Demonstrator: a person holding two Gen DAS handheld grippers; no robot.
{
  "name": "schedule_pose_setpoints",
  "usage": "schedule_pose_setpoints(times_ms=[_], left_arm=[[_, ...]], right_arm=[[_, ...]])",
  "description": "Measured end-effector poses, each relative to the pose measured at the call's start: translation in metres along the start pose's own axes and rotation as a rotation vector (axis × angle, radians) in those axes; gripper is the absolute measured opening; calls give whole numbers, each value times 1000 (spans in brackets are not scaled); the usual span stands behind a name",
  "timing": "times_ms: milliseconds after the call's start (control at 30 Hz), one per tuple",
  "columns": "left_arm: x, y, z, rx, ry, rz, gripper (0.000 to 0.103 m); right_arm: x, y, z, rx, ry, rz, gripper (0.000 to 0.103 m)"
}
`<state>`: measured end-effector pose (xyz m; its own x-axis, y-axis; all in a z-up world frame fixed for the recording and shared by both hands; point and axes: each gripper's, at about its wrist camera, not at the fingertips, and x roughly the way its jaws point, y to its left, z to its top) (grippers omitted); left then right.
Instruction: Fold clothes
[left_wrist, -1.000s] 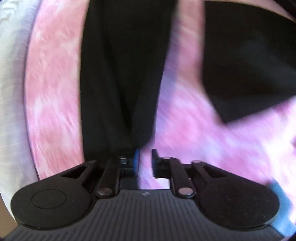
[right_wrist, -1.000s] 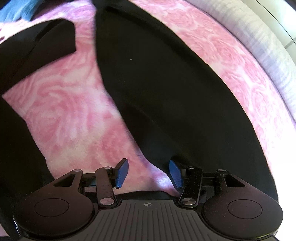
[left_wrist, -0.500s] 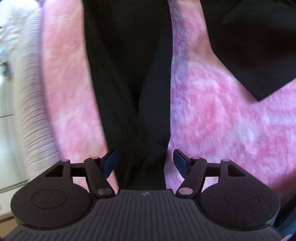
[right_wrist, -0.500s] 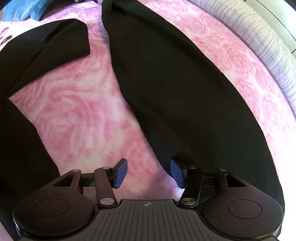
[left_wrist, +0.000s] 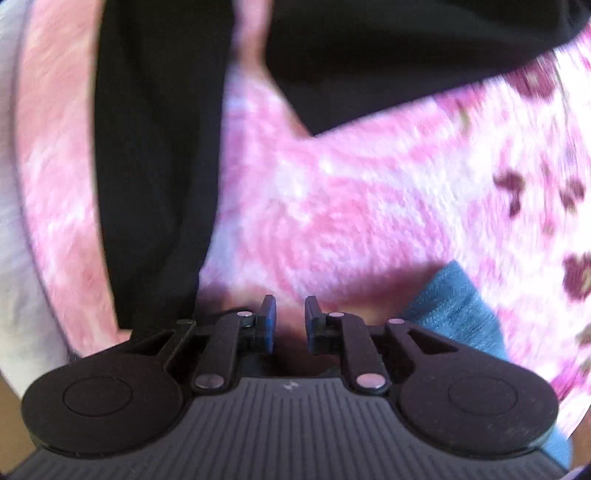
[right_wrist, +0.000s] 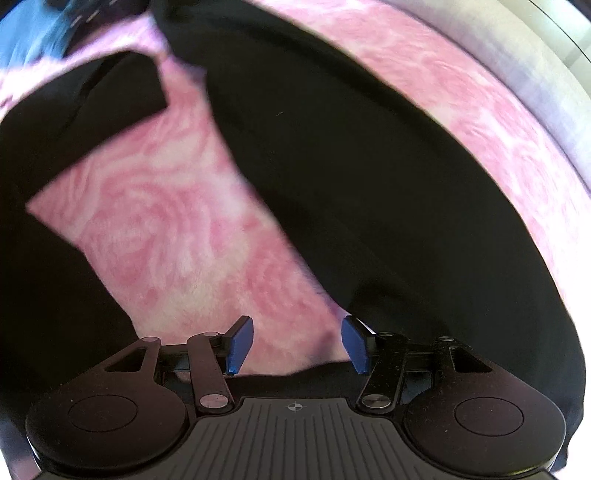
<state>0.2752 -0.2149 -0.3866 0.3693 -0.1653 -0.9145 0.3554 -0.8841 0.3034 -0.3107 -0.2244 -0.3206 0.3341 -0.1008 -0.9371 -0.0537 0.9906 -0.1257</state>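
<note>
I see the long black fabric garment spread on the pink rose-patterned fleece blanket, its long axis running away from both tools. My right gripper stands wide with nothing between its blue pads, and the garment's near edge lies just right of its right pad. My left gripper is narrowed but grips nothing; a black strip runs away on its left. The right tool looks nearer to a hold.
</note>
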Motion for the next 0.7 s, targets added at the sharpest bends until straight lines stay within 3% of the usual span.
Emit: schedule_pose_setpoints(times_ms=[67,133,267,467,533,633,700], left_arm=[[-14,18,6,-113,-41,19,16],[-28,45,24,-218,-99,52,27],[-47,97,83,-340,-233,84,34],[-75,161,236,-389,-472,45,45],[-80,175,292,-385,-520,21,51],[-77,191,367,-380,-561,11,63],[-69,199,410,-349,-533,7,64]], right_arm=[[-13,-14,-4,72,-20,-9,57],[-26,-33,-12,143,-37,-33,57],[-45,-117,-61,359,-24,-127,57],[-50,-266,-149,648,-42,-219,57],[-39,-312,-170,692,-69,-202,58],[-14,-370,-191,736,-111,-141,69],[4,-403,-200,749,-142,-64,72]])
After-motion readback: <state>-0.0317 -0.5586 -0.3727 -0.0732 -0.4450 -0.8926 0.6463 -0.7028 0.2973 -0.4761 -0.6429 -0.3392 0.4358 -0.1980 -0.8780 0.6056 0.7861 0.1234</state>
